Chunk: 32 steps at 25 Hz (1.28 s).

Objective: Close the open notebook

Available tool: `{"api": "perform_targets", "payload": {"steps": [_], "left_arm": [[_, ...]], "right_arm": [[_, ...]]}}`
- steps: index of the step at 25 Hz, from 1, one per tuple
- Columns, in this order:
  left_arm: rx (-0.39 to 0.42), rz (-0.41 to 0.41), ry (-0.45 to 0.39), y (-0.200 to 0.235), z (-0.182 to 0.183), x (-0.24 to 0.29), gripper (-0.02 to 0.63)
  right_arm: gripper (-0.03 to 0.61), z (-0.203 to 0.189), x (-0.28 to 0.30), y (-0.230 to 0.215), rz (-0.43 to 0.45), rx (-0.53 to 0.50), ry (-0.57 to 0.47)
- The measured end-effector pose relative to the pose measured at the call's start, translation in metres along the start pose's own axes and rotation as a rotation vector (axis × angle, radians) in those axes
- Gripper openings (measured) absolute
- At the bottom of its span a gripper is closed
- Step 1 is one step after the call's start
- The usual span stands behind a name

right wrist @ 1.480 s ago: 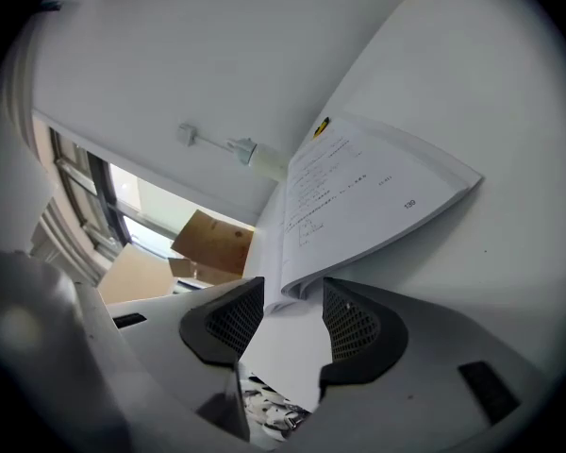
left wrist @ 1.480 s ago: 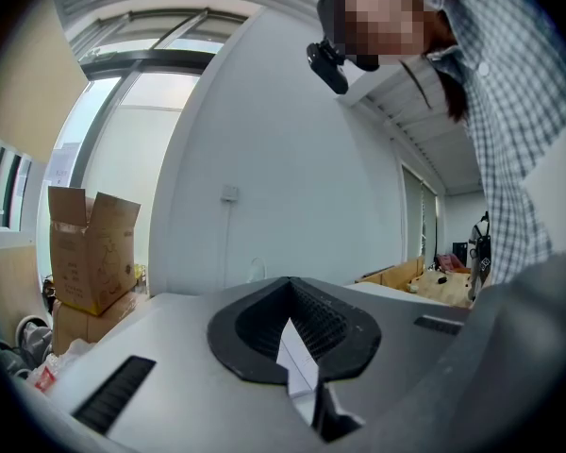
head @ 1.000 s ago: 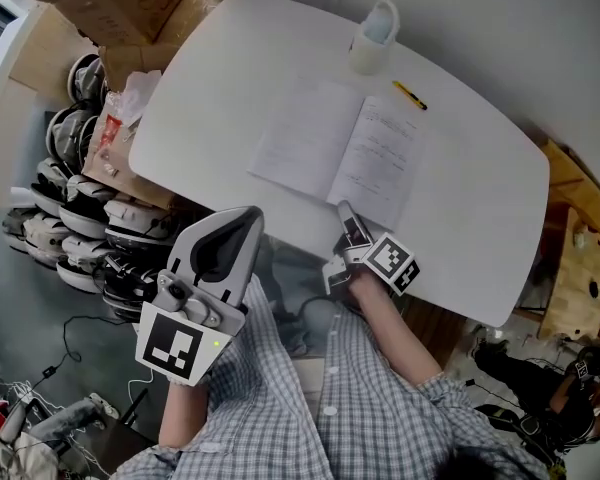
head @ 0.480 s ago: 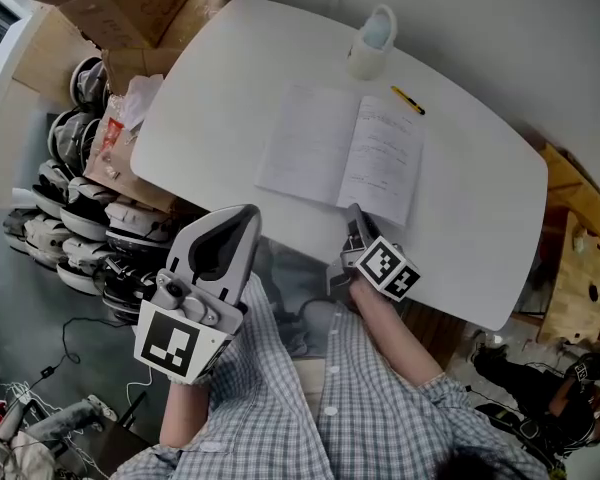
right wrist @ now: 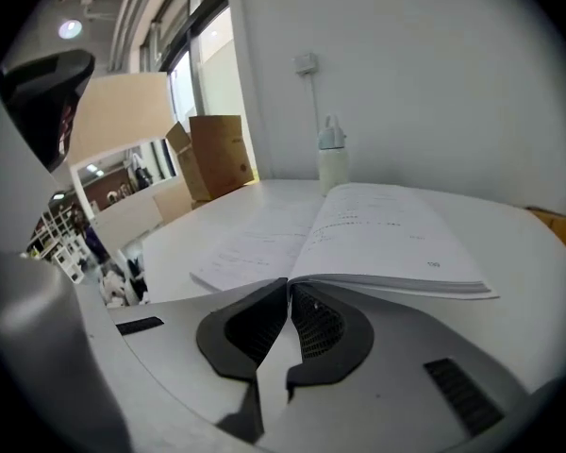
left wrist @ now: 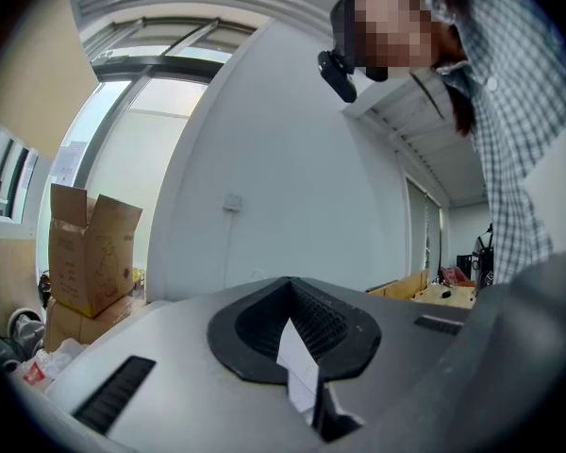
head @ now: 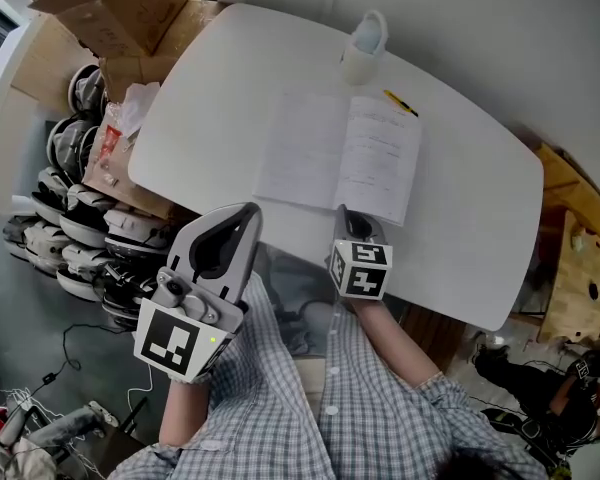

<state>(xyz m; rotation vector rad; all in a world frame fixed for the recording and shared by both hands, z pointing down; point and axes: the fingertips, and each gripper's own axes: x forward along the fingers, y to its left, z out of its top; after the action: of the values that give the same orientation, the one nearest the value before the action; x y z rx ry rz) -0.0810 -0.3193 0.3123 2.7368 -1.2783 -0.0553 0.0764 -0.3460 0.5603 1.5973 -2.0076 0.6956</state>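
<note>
**A:** What had changed at the right gripper [head: 343, 211]?

**B:** Its jaws had gone from wide apart to fully together, and it had rolled over. Its tip sat at the near edge of the notebook [head: 340, 158], by the spine, with nothing pinched that I could see.

**A:** And the notebook?

**B:** It lay open and flat on the surface [head: 210, 98]. I judged the closing hadn't begun, and that the narrowed tip was meant to slip under a cover.

**A:** Any obstacles?

**B:** The bottle [head: 363, 40] and pen [head: 400, 103] sat just past the far edge, seemingly clear. The left gripper [head: 252, 211] hung off the surface, jaws together and empty.
</note>
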Motion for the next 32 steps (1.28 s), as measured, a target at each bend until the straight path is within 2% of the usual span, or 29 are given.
{"api": "perform_targets", "payload": {"steps": [14, 18, 23, 26, 32], "left_arm": [[0.003, -0.008, 0.033, 0.002, -0.009, 0.005, 0.008], [-0.005, -0.003, 0.055, 0.007, -0.012, 0.004, 0.008], [-0.009, 0.009, 0.006, 0.014, -0.003, 0.001, 0.006], [-0.008, 0.035, 0.031, 0.022, -0.007, -0.005, 0.006], [-0.007, 0.066, 0.013, 0.034, -0.004, -0.014, 0.006]], "right_arm": [[0.029, 0.001, 0.008, 0.024, 0.031, -0.214, 0.103], [0.029, 0.0, 0.016, 0.032, 0.063, -0.195, 0.119], [0.028, -0.003, 0.022, 0.037, 0.074, -0.094, 0.112], [0.027, -0.007, 0.032, 0.043, 0.082, -0.08, 0.134], [0.032, -0.017, 0.043, 0.052, 0.103, -0.074, 0.173]]}}
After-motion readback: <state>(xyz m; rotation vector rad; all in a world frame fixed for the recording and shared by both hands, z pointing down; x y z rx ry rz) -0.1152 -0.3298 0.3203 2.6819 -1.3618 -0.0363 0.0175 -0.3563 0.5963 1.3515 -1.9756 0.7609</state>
